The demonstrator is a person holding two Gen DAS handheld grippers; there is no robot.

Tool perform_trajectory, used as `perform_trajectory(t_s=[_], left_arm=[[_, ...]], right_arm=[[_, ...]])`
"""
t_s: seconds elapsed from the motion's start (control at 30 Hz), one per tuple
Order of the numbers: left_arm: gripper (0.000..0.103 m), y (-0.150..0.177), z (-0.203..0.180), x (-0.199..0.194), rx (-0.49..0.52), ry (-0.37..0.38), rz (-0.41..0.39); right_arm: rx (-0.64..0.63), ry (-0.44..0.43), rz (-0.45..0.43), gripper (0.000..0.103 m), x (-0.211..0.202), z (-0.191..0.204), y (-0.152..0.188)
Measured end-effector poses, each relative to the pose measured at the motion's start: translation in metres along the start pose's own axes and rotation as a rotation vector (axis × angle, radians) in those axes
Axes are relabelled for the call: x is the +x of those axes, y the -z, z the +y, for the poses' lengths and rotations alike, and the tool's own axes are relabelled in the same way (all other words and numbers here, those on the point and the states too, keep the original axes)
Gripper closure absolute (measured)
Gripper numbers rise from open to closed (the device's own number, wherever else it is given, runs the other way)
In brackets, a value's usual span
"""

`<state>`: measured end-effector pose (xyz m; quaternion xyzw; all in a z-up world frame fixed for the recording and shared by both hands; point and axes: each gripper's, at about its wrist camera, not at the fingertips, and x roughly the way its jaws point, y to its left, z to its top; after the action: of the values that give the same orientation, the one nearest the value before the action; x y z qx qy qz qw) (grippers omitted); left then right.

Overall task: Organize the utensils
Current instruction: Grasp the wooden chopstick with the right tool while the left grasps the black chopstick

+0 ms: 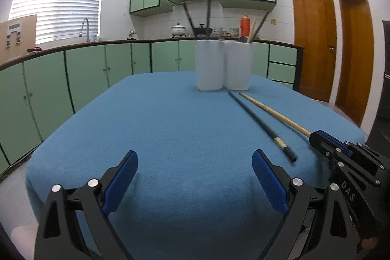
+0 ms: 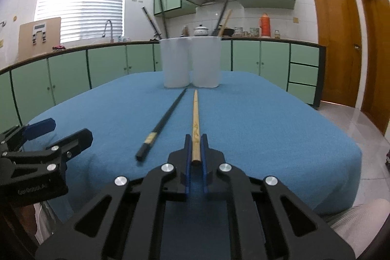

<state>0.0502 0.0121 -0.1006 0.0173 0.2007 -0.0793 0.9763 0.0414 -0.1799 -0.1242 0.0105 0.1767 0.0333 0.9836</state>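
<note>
Right gripper (image 2: 195, 145) is clamped on the thick end of a wooden chopstick (image 2: 195, 113), its two blue pads pressed against either side of the stick. That chopstick runs straight ahead over the blue tablecloth (image 2: 268, 126), and its thin tip ends just short of the white utensil holder (image 2: 192, 62). In the left wrist view the same gripper (image 1: 316, 135) enters from the right edge with the chopstick (image 1: 273, 112) sticking out of it toward the holder (image 1: 223, 65).

Left gripper (image 1: 195, 177) hovers low over the near part of the cloth (image 1: 146, 126) with its fingers wide apart and nothing between them; the right wrist view catches it (image 2: 61, 130) at the left edge, also spread.

Just to the left of the held stick lies a black chopstick (image 2: 163, 122), flat on the cloth and free of both grippers. Its thin tip points at the holder and its thick end, with a pale band near it, lies toward the near edge of the table. In the left wrist view it (image 1: 258, 123) angles from near the base of the holder out to the right of the left gripper.

The holder is a pair of joined white tubs standing upright at the far side of the table. Several black chopsticks (image 2: 156, 21) lean out of the left tub, and a black one and a wooden one (image 2: 225, 21) lean out of the right tub.
</note>
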Motion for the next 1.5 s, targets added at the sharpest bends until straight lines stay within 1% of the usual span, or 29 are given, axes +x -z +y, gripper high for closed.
perform_trajectory(t_s=[0.17, 0.23, 0.33, 0.53, 0.6, 0.67, 0.93, 1.0, 1.1, 1.23, 1.37, 1.4, 1.43, 1.47, 1.5], left_arm=[[0.012, -0.002, -0.019, 0.004, 0.008, 0.05, 0.001], [0.013, -0.001, -0.029, 0.007, 0.019, 0.068, 0.005], [0.013, 0.001, -0.04, 0.01, 0.034, 0.082, 0.011], [0.013, 0.003, -0.045, 0.012, 0.034, 0.075, 0.022], [0.013, 0.003, -0.046, 0.012, 0.033, 0.071, 0.023], [0.013, 0.004, -0.045, 0.012, 0.033, 0.068, 0.025], [0.013, 0.003, -0.045, 0.011, 0.029, 0.068, 0.026], [0.013, 0.003, -0.046, 0.012, 0.027, 0.072, 0.027], [0.013, 0.003, -0.047, 0.012, 0.028, 0.079, 0.027], [0.019, 0.005, -0.05, 0.015, 0.026, 0.09, 0.033], [0.021, 0.005, -0.056, 0.017, 0.035, 0.096, 0.029], [0.023, 0.006, -0.057, 0.017, 0.038, 0.099, 0.027], [0.029, 0.007, -0.06, 0.019, 0.049, 0.094, 0.027], [0.032, 0.007, -0.062, 0.02, 0.059, 0.088, 0.025], [0.041, 0.006, -0.064, 0.02, 0.067, 0.093, 0.023]], right_arm=[[0.044, 0.018, -0.009, 0.097, -0.009, -0.027, -0.004], [0.044, 0.035, 0.002, 0.097, -0.006, -0.035, 0.0], [0.037, 0.032, 0.022, 0.097, 0.002, -0.041, 0.006], [0.007, 0.022, 0.03, 0.096, 0.003, -0.041, 0.009], [0.005, 0.01, 0.033, 0.093, 0.0, -0.04, 0.009], [0.004, 0.005, 0.034, 0.092, -0.003, -0.04, 0.01], [-0.01, 0.013, 0.033, 0.092, -0.01, -0.038, 0.015], [-0.02, 0.021, 0.03, 0.096, -0.009, -0.038, 0.016], [-0.007, 0.014, 0.029, 0.097, -0.009, -0.041, 0.014], [0.019, 0.001, 0.031, 0.097, -0.008, -0.048, 0.01], [0.019, 0.0, 0.033, 0.097, -0.008, -0.05, 0.012], [0.019, -0.001, 0.033, 0.097, -0.009, -0.05, 0.013], [0.02, -0.002, 0.033, 0.097, -0.009, -0.05, 0.013], [0.02, -0.003, 0.034, 0.097, -0.01, -0.051, 0.013], [0.022, -0.004, 0.034, 0.097, -0.01, -0.051, 0.013]])
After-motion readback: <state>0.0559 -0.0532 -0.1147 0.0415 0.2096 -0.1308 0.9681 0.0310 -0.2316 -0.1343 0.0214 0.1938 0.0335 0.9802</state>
